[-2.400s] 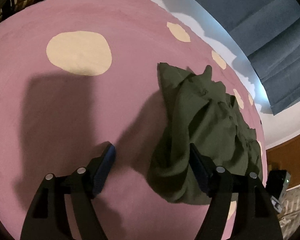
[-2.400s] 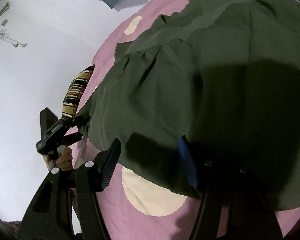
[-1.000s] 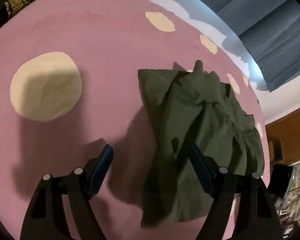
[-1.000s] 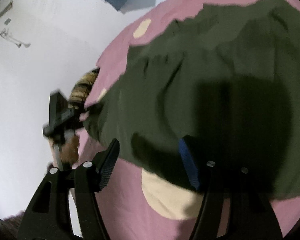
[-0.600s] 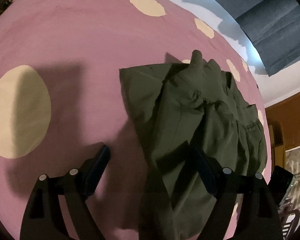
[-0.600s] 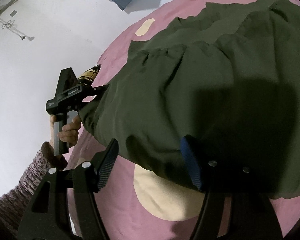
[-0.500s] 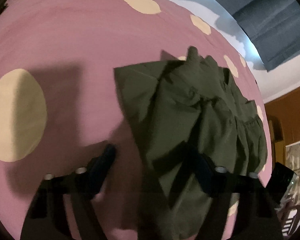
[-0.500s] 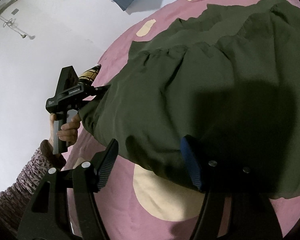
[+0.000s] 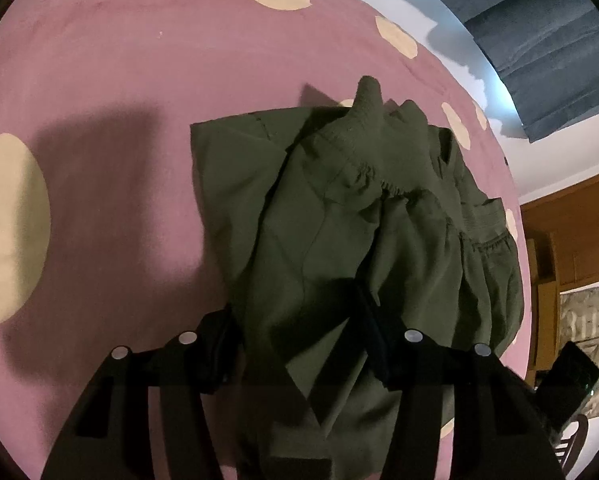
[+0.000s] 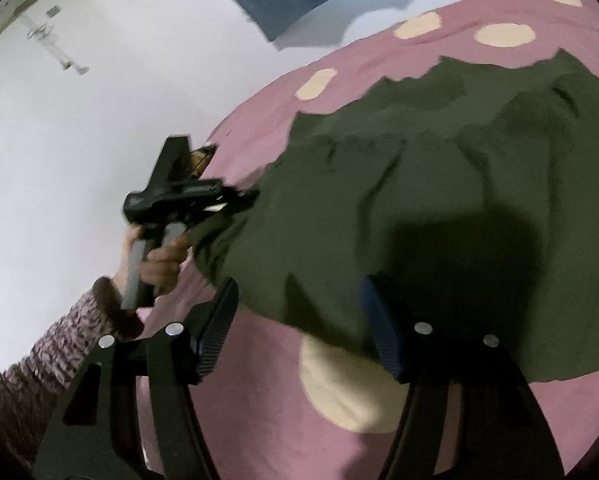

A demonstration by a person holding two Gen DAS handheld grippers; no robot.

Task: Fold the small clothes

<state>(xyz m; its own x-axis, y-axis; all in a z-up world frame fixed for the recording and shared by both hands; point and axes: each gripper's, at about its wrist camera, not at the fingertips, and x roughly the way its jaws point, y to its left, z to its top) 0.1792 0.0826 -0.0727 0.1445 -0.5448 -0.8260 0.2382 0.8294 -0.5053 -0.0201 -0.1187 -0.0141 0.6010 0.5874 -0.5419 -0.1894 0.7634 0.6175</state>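
Note:
A dark olive garment with an elastic waistband [image 9: 351, 216] lies crumpled on a pink bedspread with cream dots [image 9: 99, 80]. My left gripper [image 9: 295, 316] is open, its jaws straddling the garment's near edge, with cloth between them. In the right wrist view the same garment [image 10: 419, 200] spreads across the bed, and my right gripper [image 10: 299, 320] is open just above its near edge. The left gripper [image 10: 235, 200] shows there too, at the garment's left edge, held by a hand in a knitted sleeve.
A white wall [image 10: 79, 120] and blue curtains [image 9: 539, 40] lie beyond the bed. Wooden furniture [image 9: 571, 240] and a dark device [image 9: 571, 376] stand at the right. A striped pillow [image 10: 199, 156] peeks out behind the left gripper.
My left gripper has moved right and forward onto the garment, so cloth now lies between its jaws. My right gripper has barely moved; the view is slightly blurred.

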